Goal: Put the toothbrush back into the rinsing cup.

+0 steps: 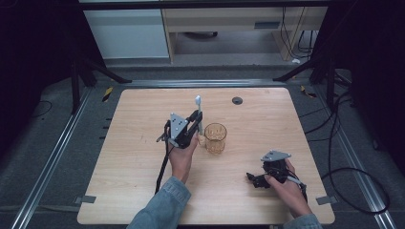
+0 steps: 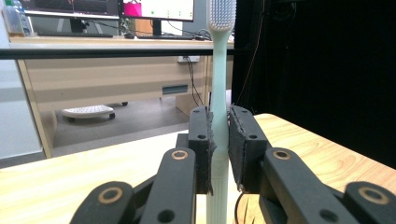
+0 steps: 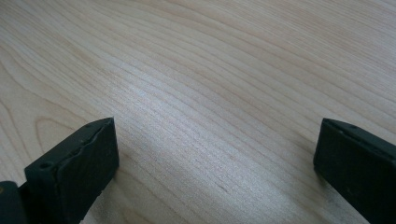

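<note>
A lab or office workroom set up for recording is shown. A pale wooden bench is enclosed by a dark metal frame hung with black curtains, and metal rails are laid on the grey carpet alongside it. Loose cables are trailed across the floor at the right. Beyond the bench, a beige desk carrying lit computer monitors and a keyboard is seen.
</note>
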Demonstrator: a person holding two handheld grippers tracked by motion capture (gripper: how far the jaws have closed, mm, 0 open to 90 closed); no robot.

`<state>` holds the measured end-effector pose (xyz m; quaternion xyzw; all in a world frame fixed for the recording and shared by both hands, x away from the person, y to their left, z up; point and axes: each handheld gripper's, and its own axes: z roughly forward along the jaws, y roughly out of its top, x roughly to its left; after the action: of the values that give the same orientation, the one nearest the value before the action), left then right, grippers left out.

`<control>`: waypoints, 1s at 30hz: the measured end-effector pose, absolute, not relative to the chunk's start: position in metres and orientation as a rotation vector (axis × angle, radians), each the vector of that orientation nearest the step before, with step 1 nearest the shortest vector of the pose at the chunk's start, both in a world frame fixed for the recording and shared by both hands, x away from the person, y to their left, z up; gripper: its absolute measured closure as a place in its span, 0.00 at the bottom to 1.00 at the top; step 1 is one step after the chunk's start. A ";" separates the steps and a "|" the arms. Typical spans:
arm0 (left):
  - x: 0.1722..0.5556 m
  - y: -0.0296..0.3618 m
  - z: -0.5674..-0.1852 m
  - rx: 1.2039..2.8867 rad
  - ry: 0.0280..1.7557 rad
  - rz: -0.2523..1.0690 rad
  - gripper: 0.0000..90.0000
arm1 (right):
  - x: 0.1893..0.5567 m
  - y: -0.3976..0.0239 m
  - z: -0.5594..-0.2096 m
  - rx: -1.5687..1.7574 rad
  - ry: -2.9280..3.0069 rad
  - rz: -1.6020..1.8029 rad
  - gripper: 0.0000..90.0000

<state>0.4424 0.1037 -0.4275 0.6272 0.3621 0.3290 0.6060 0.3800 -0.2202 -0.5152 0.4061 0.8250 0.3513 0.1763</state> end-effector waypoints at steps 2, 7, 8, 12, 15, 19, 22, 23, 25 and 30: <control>0.442 0.104 -0.430 1.451 0.843 0.761 0.88 | 0.380 -0.220 -0.515 1.150 2.336 0.995 0.00; 0.442 0.105 -0.433 1.451 0.848 0.759 0.88 | 0.380 -0.220 -0.515 1.150 2.336 0.995 0.00; 0.442 0.105 -0.434 1.457 0.847 0.758 0.88 | 0.380 -0.220 -0.515 1.150 2.336 0.995 0.00; 0.441 0.105 -0.437 1.459 0.846 0.757 0.88 | 0.380 -0.220 -0.515 1.150 2.336 0.995 0.00; 0.440 0.106 -0.441 1.463 0.850 0.752 0.88 | 0.380 -0.220 -0.515 1.149 2.335 0.993 0.00; 0.438 0.107 -0.445 1.470 0.853 0.755 0.88 | 0.380 -0.220 -0.515 1.149 2.335 0.993 0.00; 0.437 0.107 -0.446 1.473 0.854 0.754 0.88 | 0.380 -0.220 -0.515 1.149 2.335 0.993 0.00; 0.436 0.107 -0.447 1.476 0.853 0.756 0.88 | 0.380 -0.220 -0.515 1.149 2.334 0.993 0.00; 0.436 0.107 -0.448 1.486 0.851 0.759 0.88 | 0.380 -0.220 -0.515 1.149 2.335 0.993 0.00; 0.435 0.105 -0.452 1.505 0.851 0.764 0.88 | 0.380 -0.220 -0.515 1.149 2.334 0.993 0.00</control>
<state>0.4355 0.1050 -0.4523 0.6455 0.3650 0.3277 0.5854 0.3801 -0.2203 -0.5153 0.4060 0.8250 0.3508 0.1775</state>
